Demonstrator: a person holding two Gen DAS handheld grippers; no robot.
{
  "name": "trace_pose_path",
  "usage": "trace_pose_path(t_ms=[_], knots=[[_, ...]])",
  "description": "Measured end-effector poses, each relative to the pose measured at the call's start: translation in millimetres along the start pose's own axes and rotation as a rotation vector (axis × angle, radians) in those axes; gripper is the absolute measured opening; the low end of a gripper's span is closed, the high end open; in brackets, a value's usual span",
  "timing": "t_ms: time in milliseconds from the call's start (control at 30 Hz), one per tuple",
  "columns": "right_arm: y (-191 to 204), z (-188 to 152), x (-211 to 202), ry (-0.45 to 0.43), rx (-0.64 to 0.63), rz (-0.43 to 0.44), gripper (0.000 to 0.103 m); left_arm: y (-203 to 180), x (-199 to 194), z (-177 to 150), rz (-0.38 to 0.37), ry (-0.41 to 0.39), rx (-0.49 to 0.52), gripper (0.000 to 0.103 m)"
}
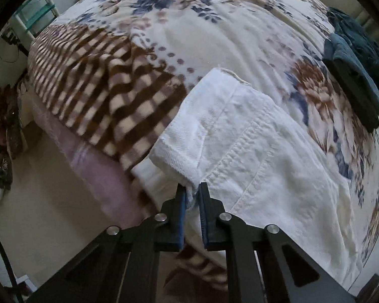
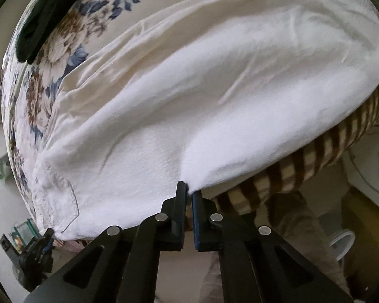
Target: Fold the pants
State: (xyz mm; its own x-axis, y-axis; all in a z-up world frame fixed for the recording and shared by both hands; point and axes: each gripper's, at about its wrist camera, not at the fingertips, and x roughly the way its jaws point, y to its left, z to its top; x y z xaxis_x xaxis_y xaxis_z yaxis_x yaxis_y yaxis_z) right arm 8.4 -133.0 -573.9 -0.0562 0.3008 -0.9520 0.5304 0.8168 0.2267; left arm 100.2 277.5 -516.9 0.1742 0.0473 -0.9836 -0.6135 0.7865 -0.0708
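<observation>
White pants (image 1: 252, 151) lie spread on a bed with a floral cover (image 1: 202, 38). In the left wrist view their waistband end and a stitched seam run up from my left gripper (image 1: 192, 189), which is shut on a pinch of the white fabric at the near edge. In the right wrist view the white pants (image 2: 214, 88) fill most of the frame, a back pocket showing at lower left. My right gripper (image 2: 189, 189) is shut on the pants' near edge. The left gripper (image 2: 44, 240) shows small at the lower left, at the pocket corner.
A brown checked blanket (image 1: 101, 96) hangs over the bed's near side above a pink sheet (image 1: 101, 176). Dark blue and black clothes (image 1: 358, 70) lie piled at the bed's far right. Pale floor (image 1: 38, 202) lies below the bed edge; a person's trouser leg (image 2: 295, 227) stands beside it.
</observation>
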Motion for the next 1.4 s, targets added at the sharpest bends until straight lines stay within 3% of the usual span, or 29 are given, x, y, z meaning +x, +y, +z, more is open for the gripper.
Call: trace_pose_path(t_ms=[133, 233, 267, 300, 333, 367, 400, 467, 567, 667, 767, 800, 867, 900, 1000, 1133, 1200, 1267, 1333, 1367, 1400], knots=[[-14, -4, 13, 0.078, -0.017, -0.029, 0.005, 16, 21, -9, 0.021, 0.079, -0.055, 0.009], [-25, 3, 34, 0.19, -0.019, -0.019, 0.012, 30, 39, -16, 0.034, 0.172, -0.118, 0.019], [-25, 5, 34, 0.24, -0.051, -0.029, 0.019, 33, 34, -18, 0.047, 0.191, -0.135, 0.028], [-18, 8, 31, 0.256, -0.078, -0.032, 0.033, 31, 28, -20, 0.085, 0.202, -0.124, 0.034], [-13, 9, 21, 0.265, -0.125, -0.022, 0.041, 24, 17, -24, 0.169, 0.215, -0.075, 0.036], [-5, 10, 13, 0.264, -0.166, -0.015, 0.056, 15, 7, -26, 0.226, 0.205, -0.026, 0.043], [5, 12, 1, 0.254, -0.219, -0.001, 0.065, 1, -8, -28, 0.25, 0.17, 0.021, 0.06], [31, 19, -22, 0.226, -0.31, 0.025, 0.066, -24, -28, -29, 0.218, 0.097, 0.073, 0.078], [90, 49, -29, 0.202, -0.386, 0.084, 0.069, -77, -37, -22, 0.118, 0.044, 0.172, 0.078], [147, 97, -12, 0.152, -0.511, 0.088, 0.069, -129, -10, -6, 0.044, 0.043, 0.239, 0.078], [199, 126, 28, 0.196, -0.713, -0.029, 0.068, -163, 22, 7, 0.014, 0.104, 0.307, 0.078], [213, 129, 42, 0.231, -0.794, -0.074, 0.054, -171, 28, 9, 0.014, 0.116, 0.326, 0.078], [223, 136, 54, 0.278, -0.857, -0.103, 0.004, -184, 40, 10, 0.012, 0.131, 0.364, 0.078], [221, 143, 53, 0.29, -0.832, -0.101, 0.004, -189, 44, 9, 0.02, 0.131, 0.387, 0.078], [218, 169, 34, 0.213, -0.74, -0.066, 0.004, -193, 50, 6, 0.029, 0.142, 0.414, 0.078], [214, 174, 39, 0.331, -0.74, -0.048, 0.011, -187, 54, 4, 0.023, 0.174, 0.374, 0.078], [207, 167, 37, 0.351, -0.786, -0.073, 0.049, -184, 54, 4, 0.001, 0.182, 0.352, 0.078], [201, 160, 28, 0.323, -0.868, -0.122, 0.063, -184, 53, 4, -0.013, 0.186, 0.344, 0.078], [190, 149, 31, 0.322, -0.963, -0.217, 0.063, -187, 51, 4, -0.02, 0.19, 0.348, 0.078], [185, 148, 33, 0.305, -0.988, -0.259, 0.046, -192, 51, 5, -0.024, 0.196, 0.349, 0.078], [179, 149, 34, 0.266, -0.994, -0.306, 0.013, -198, 51, 6, -0.025, 0.205, 0.351, 0.078]])
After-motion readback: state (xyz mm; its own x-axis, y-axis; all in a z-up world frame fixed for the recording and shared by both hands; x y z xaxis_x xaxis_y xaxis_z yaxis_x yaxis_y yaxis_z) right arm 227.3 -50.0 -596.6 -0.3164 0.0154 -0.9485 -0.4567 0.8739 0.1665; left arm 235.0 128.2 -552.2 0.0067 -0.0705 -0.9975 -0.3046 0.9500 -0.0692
